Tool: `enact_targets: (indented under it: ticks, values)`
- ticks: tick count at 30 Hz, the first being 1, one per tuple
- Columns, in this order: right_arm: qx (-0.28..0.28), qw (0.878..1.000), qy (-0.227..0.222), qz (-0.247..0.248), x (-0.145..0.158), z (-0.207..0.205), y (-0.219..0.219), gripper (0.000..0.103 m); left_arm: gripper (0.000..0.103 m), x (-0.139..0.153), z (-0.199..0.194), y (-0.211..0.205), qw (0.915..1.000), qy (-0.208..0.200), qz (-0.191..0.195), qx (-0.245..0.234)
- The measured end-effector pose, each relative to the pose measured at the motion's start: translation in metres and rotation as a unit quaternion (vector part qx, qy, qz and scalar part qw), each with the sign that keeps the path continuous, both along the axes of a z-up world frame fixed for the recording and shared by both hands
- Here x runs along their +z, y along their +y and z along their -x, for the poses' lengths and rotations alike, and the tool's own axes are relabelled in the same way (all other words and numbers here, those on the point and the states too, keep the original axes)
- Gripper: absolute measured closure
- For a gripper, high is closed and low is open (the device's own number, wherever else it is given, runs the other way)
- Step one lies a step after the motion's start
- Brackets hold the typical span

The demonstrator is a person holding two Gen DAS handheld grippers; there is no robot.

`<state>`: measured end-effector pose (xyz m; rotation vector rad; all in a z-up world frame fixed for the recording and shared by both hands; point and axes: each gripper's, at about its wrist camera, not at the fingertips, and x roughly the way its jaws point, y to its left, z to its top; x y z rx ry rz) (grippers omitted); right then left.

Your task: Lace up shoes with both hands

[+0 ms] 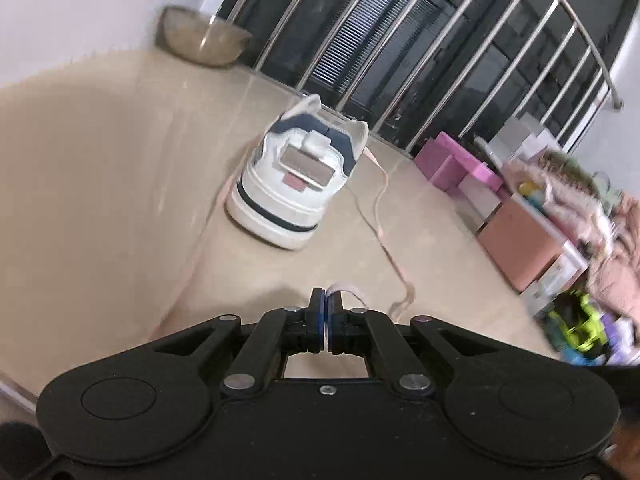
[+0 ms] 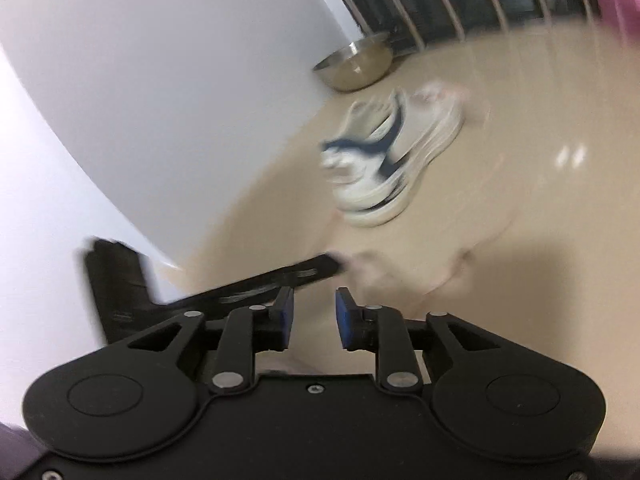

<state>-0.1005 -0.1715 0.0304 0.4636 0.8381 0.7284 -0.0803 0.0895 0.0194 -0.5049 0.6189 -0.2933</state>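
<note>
A white sneaker with navy trim [image 1: 294, 174] stands on the beige floor, heel toward me, well ahead of my left gripper [image 1: 327, 300]. That gripper is shut on the end of a pale pink shoelace [image 1: 380, 236], which trails loosely across the floor back to the shoe. In the right wrist view the same sneaker [image 2: 394, 160] is blurred, lying ahead and slightly right. My right gripper [image 2: 315, 308] is open and empty. The left gripper's black body [image 2: 256, 284] shows just ahead to its left, with blurred lace [image 2: 376, 276] beside it.
A metal bowl [image 1: 204, 38] sits by the white wall at the back left, also seen in the right wrist view [image 2: 356, 66]. A barred railing [image 1: 440, 48] runs behind the shoe. Pink boxes [image 1: 456, 164], a salmon box [image 1: 524, 248] and piled clothes [image 1: 592, 216] crowd the right.
</note>
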Motion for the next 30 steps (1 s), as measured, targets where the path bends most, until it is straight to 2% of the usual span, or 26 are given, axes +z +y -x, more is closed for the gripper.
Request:
enact_targets:
  ticks: [3, 4, 7, 9, 11, 13, 14, 16, 20, 23, 24, 25, 27, 28, 30]
  values:
    - [-0.049, 0.994, 0.061, -0.081, -0.024, -0.012, -0.009, 0.078, 0.102, 0.003, 0.004, 0.003, 0.9997, -0.013, 0.020, 0.009]
    - [-0.069, 0.987, 0.079, -0.120, -0.032, -0.015, -0.014, 0.078, 0.102, 0.005, 0.007, 0.003, 0.9995, -0.023, 0.018, 0.013]
    - [-0.116, 0.969, 0.128, -0.178, -0.050, -0.022, -0.018, 0.076, 0.102, 0.012, 0.013, 0.000, 0.9986, -0.047, 0.011, 0.021]
    - [-0.148, 0.951, 0.164, -0.218, -0.062, -0.027, -0.019, 0.069, 0.102, 0.015, 0.015, -0.007, 0.9981, -0.058, -0.010, 0.018]
    - [-0.165, 0.938, 0.173, -0.252, -0.068, -0.030, -0.017, 0.067, 0.102, 0.017, 0.017, -0.015, 0.9974, -0.065, -0.031, 0.008]
    - [-0.175, 0.936, 0.161, -0.260, -0.067, -0.032, -0.015, 0.071, 0.102, 0.017, 0.019, -0.023, 0.9966, -0.069, -0.045, -0.004]
    - [-0.179, 0.939, 0.149, -0.254, -0.065, -0.033, -0.013, 0.086, 0.102, 0.016, 0.021, -0.027, 0.9961, -0.069, -0.053, -0.011]
    - [-0.170, 0.956, 0.117, -0.210, -0.054, -0.033, -0.008, 0.099, 0.102, 0.015, 0.026, -0.036, 0.9943, -0.074, -0.074, -0.020]
    - [-0.146, 0.982, 0.049, -0.112, -0.031, -0.032, 0.002, 0.103, 0.102, 0.014, 0.034, -0.048, 0.9894, -0.090, -0.107, -0.036]
    - [-0.126, 0.991, -0.002, -0.037, -0.013, -0.032, 0.009, 0.103, 0.100, 0.015, 0.038, -0.054, 0.9854, -0.109, -0.115, -0.062]
    - [-0.119, 0.993, -0.020, -0.012, -0.008, -0.032, 0.012, 0.103, 0.096, 0.015, 0.040, -0.054, 0.9843, -0.117, -0.110, -0.074]
    - [-0.112, 0.993, -0.037, 0.013, -0.002, -0.031, 0.014, 0.103, 0.091, 0.016, 0.043, -0.051, 0.9833, -0.126, -0.101, -0.083]
    - [-0.098, 0.991, -0.071, 0.064, 0.010, -0.031, 0.019, 0.103, 0.040, 0.017, 0.049, -0.045, 0.9806, -0.145, -0.084, -0.100]
    - [-0.091, 0.988, -0.088, 0.089, 0.016, -0.031, 0.021, 0.103, 0.034, 0.017, 0.052, -0.040, 0.9794, -0.156, -0.072, -0.106]
    - [-0.044, 0.975, -0.150, 0.161, 0.029, -0.026, 0.032, 0.103, 0.034, 0.020, 0.054, -0.020, 0.9808, -0.163, -0.030, -0.104]
